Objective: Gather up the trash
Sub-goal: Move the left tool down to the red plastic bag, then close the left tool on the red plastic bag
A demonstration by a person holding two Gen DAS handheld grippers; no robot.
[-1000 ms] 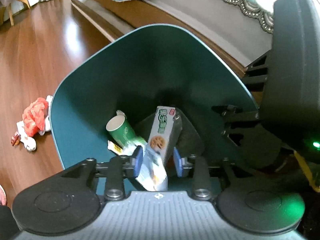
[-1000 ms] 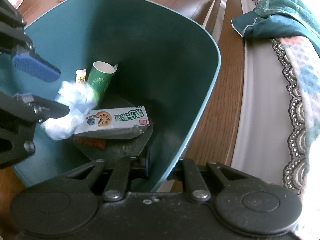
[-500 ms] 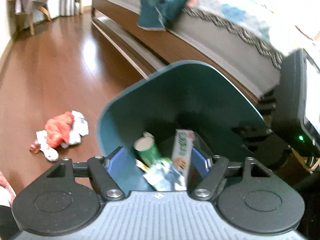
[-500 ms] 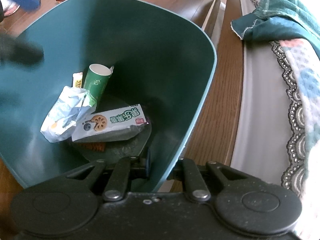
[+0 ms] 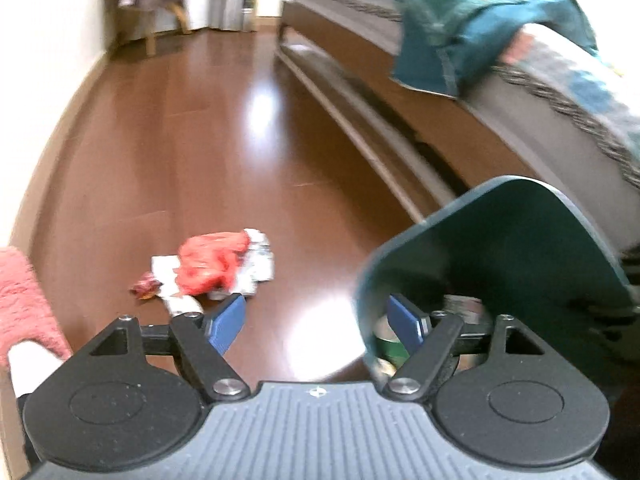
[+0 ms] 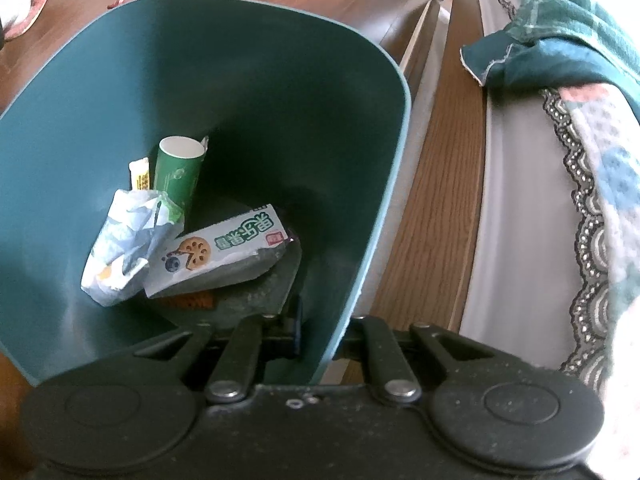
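My right gripper is shut on the near wall of the teal trash bin, one finger inside and one outside. In the bin lie a green paper cup, a crumpled white wrapper, a biscuit box and a small yellow packet. My left gripper is open and empty, above the floor left of the bin. A crumpled red and white wrapper lies on the wooden floor just beyond my left finger, with a small dark red scrap beside it.
A bed frame with a teal blanket runs along the right. A pink slipper is at the left edge; it also shows in the right wrist view. A wooden chair stands at the far wall.
My left gripper let the white wrapper fall into the bin, opened wide, then lifted out and swung left toward the floor trash. The right gripper has kept its hold on the bin.
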